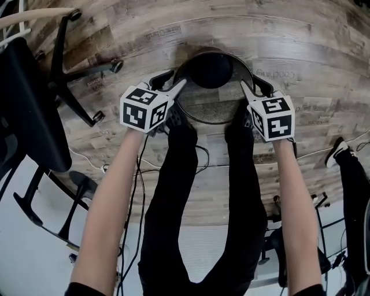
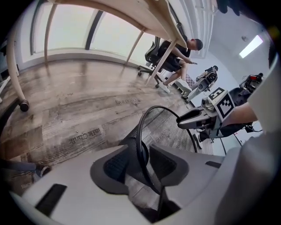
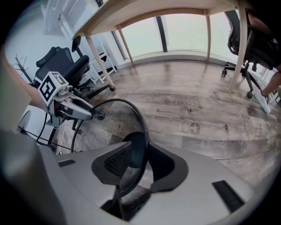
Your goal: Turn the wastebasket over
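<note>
A black wire-mesh wastebasket stands on the wooden floor between my feet, its open rim facing up. My left gripper is at the rim's left side and my right gripper at its right side. In the left gripper view the thin rim runs between the left gripper's dark pads with a gap on each side, so the jaws are open. The right gripper view shows the same: the rim passes between the right gripper's parted pads. Each gripper appears in the other's view across the basket.
A black office chair with a wheeled base stands to the left. Cables lie on the floor by my legs. Another person's shoe is at the right. A wooden desk stands beyond the basket, with a seated person farther off.
</note>
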{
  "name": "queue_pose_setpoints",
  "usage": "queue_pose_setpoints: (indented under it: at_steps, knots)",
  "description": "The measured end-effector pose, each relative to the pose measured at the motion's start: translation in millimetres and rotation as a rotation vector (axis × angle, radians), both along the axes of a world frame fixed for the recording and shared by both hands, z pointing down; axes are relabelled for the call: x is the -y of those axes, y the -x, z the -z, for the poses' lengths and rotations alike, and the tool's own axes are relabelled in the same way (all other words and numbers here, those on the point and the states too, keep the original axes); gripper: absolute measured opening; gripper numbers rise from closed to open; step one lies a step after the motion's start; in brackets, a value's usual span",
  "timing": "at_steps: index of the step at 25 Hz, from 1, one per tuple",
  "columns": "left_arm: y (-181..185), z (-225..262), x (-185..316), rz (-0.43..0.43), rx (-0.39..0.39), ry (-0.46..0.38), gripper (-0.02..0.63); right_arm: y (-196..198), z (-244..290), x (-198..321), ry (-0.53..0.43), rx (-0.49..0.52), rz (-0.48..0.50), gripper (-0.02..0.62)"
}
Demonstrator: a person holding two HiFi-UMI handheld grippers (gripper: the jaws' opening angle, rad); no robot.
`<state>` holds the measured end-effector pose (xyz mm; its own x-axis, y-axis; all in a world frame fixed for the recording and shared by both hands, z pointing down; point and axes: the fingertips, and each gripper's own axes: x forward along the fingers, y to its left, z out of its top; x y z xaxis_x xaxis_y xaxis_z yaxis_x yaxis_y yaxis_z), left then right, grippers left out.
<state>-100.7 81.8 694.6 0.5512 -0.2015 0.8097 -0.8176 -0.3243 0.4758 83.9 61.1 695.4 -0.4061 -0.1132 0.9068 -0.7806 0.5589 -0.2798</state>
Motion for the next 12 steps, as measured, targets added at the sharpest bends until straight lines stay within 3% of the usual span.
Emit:
queue_pose_setpoints:
  at_steps: [1,2,3,7,12]
  knots:
    - [-2,-1,-1,-0.006,0.001,0.003,0.103,-2,-1,0,-0.002,-0.001,-0.017,0.129]
    - [-4,-1,0,-0.008,0.006,0.003,0.064,-5,-1,2,-0.004,-0.008,-0.029,0.098]
    - [-6,-1,1,-0.006,0.013,0.002,0.058,-8,-2,3,-0.003,-0.015,-0.034,0.068]
    - [-6,8,7,0.017,0.05,-0.032,0.051,-11,3,4,-0.007,0.001,-0.021,0.061]
    - [-5,32,33,-0.01,0.141,-0.194,0.049,-10,27,29,-0.157,0.03,-0.015,0.061]
